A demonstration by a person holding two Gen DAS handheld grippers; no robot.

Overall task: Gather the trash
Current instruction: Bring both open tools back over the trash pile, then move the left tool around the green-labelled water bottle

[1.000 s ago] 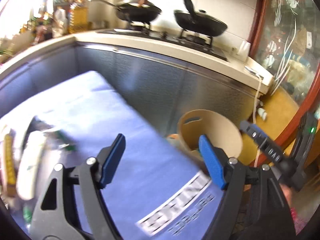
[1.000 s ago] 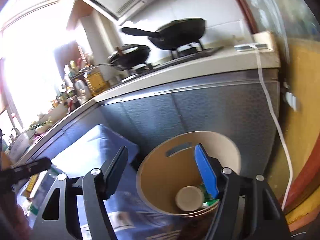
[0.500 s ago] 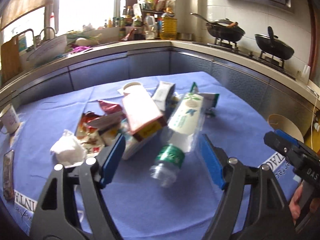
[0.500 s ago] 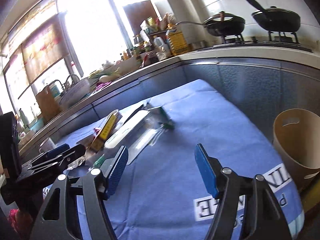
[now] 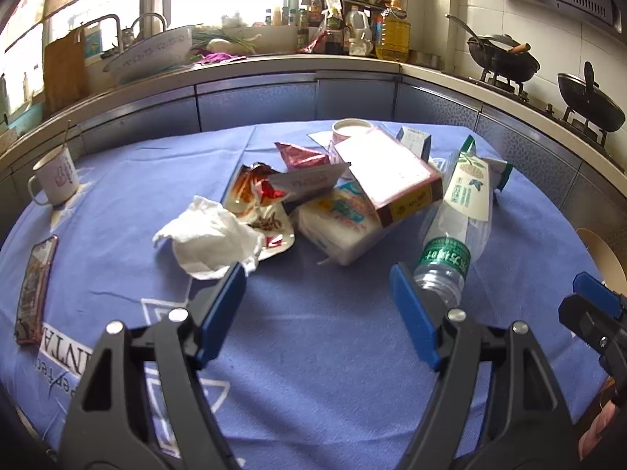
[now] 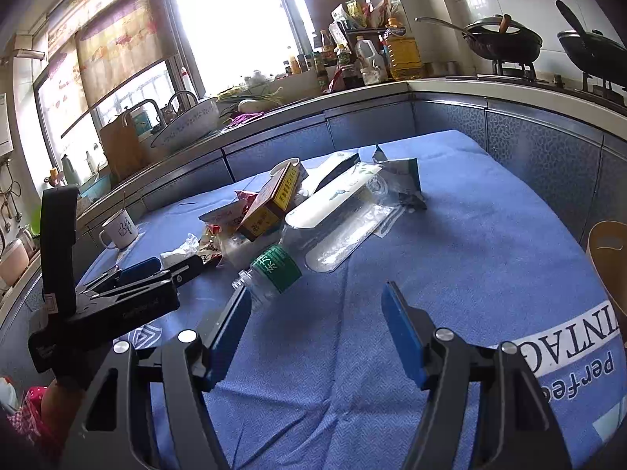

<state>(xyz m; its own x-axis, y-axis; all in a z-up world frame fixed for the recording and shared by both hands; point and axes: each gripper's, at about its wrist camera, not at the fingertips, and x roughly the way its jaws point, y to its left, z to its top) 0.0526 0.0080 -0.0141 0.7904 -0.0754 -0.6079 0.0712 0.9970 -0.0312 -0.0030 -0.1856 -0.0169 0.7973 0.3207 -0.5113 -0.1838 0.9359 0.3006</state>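
A heap of trash lies on the blue tablecloth [image 5: 313,352]: a crumpled white tissue [image 5: 207,235], snack wrappers [image 5: 258,192], a pink and brown carton [image 5: 392,176], a white pack [image 5: 345,223] and an empty plastic bottle [image 5: 458,231] with a green label. My left gripper [image 5: 317,309] is open and empty, just short of the heap. My right gripper [image 6: 315,325] is open and empty, its left pad near the mouth of the bottle [image 6: 274,270]. The tan trash bin [image 6: 607,258] stands beside the table at the right.
A white mug [image 5: 55,180] and a phone [image 5: 35,286] lie on the table's left side. Kitchen counters with a sink, bottles and two woks [image 5: 505,58] ring the table. The bin's rim also shows in the left wrist view [image 5: 603,250].
Both grippers have swung from the bin at the table's right end round to face the trash heap, and have come closer to it in the last half second. Both stayed open.
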